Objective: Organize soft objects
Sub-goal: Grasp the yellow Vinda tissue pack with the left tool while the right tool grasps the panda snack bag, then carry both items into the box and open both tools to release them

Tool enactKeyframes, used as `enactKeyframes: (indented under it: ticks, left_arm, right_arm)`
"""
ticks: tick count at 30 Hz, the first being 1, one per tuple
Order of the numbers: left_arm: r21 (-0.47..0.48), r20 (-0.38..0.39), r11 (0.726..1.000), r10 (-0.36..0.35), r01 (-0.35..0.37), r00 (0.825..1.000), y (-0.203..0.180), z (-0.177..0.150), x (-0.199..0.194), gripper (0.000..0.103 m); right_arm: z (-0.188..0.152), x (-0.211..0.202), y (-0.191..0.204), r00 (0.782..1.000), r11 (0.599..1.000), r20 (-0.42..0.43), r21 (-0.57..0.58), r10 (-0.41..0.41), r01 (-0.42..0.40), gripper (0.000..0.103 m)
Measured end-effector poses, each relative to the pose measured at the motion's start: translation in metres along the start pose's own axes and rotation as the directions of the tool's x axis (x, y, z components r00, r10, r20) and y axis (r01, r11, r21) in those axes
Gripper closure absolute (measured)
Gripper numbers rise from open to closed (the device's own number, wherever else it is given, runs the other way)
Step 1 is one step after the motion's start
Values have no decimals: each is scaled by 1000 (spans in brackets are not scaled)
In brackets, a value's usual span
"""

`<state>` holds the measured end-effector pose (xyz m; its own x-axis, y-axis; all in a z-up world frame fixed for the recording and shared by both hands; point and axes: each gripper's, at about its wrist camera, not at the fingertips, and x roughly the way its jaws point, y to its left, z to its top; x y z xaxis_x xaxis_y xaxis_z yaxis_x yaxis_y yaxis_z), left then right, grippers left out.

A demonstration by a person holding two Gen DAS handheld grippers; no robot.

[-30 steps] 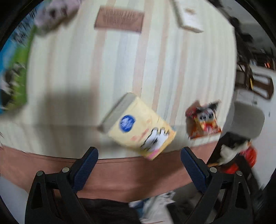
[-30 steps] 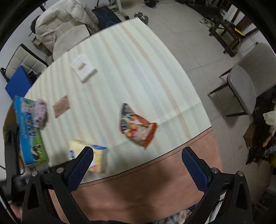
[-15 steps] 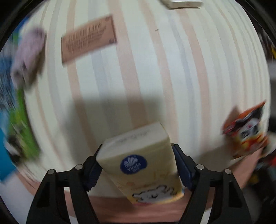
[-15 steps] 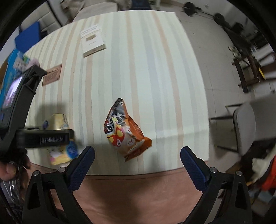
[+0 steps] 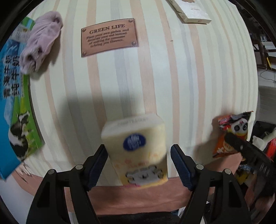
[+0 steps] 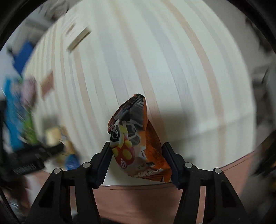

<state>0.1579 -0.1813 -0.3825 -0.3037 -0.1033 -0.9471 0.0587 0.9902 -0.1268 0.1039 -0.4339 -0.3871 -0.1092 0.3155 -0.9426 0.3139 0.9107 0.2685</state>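
Observation:
A yellow tissue pack [image 5: 136, 137] with a blue round logo sits near the table's front edge. My left gripper [image 5: 138, 151] is shut on it, one pad at each side. An orange snack bag [image 6: 136, 137] with a panda print stands on edge between the fingers of my right gripper [image 6: 137, 146]. Its jaws are closing and both pads touch the bag's sides. In the left wrist view the same snack bag [image 5: 232, 127] shows at the right, with a black finger of the right gripper across it. A crumpled pink cloth [image 5: 39, 43] lies at the far left.
The striped tablecloth [image 5: 155, 77] has a brown border along the near edge. A blue and green carton [image 5: 12, 103] with a cow picture lies at the left edge. Further back are a brown "GREEN LIFE" plaque [image 5: 109, 37] and a white book [image 5: 191, 12].
My left gripper came down over the tissue pack and closed onto its sides. My right gripper dropped to the snack bag, and its fingers narrowed from wide open until they touch the bag.

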Motion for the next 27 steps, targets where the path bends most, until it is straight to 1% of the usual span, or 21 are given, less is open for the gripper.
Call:
enactKeyframes:
  ticks: [1,2,3,4,6,7,8,9,10,11,13,14,15,16,18,21,23,24,25,27]
  left_arm:
    - [2,1,1000,3,-3,1000,-1,-3,1,29]
    - [3,-4,1000,14,-14,1000,-2,-3,6,29]
    - [4,-14,1000,27,-27,1000,-5,-7,13,29]
    - [4,-25,999,36,-36,999,-10,-10,20,29]
    - [8,-33,998,58,-58,998,-16,-10,30,29]
    - [12,-34,998,69,-69,997,-15,-11,33,29]
    - [15,-31,997,82,-81,996,-17,-11,37,29]
    - [19,-23,996,93,-93,995,-19,-10,41,29]
    - [24,-17,994,106,-106,994,-21,-10,44,30]
    - [26,-10,993,114,-113,993,-23,-10,44,30]
    - [26,19,992,120,-121,993,-28,-13,43,38]
    - [25,26,992,122,-123,992,-27,-14,42,39]
    - [22,29,991,131,-131,991,-26,-15,42,39]
    - [18,30,991,134,-135,990,-25,-16,42,39]
    - [3,32,994,113,-114,993,-21,-18,46,39]
    - [9,37,993,118,-119,992,-21,-21,47,39]
    - [9,40,993,117,-118,992,-22,-22,48,39]
    - [8,50,993,117,-118,992,-22,-23,48,40]
    - [9,57,993,118,-118,991,-14,-27,47,40]
    - [3,71,993,117,-117,991,-8,-36,50,41]
  right_arm:
    - [0,1,-10,999,998,-8,40,43,-43,40]
    - [1,2,-17,998,996,-7,62,68,-67,39]
    - [1,1,-24,997,994,2,79,77,-77,33]
    - [2,0,-27,998,994,7,84,64,-64,21]
    - [-2,-6,-28,999,996,40,79,32,-35,14]
    - [-4,-12,-25,998,998,65,61,27,-31,14]
    - [-3,-18,-19,997,999,79,38,4,-7,14]
    - [-4,-23,-12,994,999,97,6,-49,49,14]
    - [-4,-27,-6,990,996,114,-20,-85,88,14]
    - [-6,-31,5,982,988,137,-65,-128,137,14]
    - [-10,-32,27,967,963,158,-151,-199,223,14]
    - [-12,-30,39,956,942,168,-198,-241,272,14]
    - [-16,-27,53,939,910,187,-250,-289,330,14]
    - [-19,-23,64,926,886,202,-283,-318,366,14]
    - [-23,-12,82,901,836,219,-341,-374,430,14]
    - [-22,11,92,874,793,193,-368,-446,486,14]
    - [-19,25,90,866,792,163,-353,-472,498,17]
    - [-17,30,89,868,799,151,-341,-473,495,34]
    - [-14,35,86,867,808,137,-318,-479,497,56]
    - [-9,34,86,878,837,137,-268,-458,478,62]
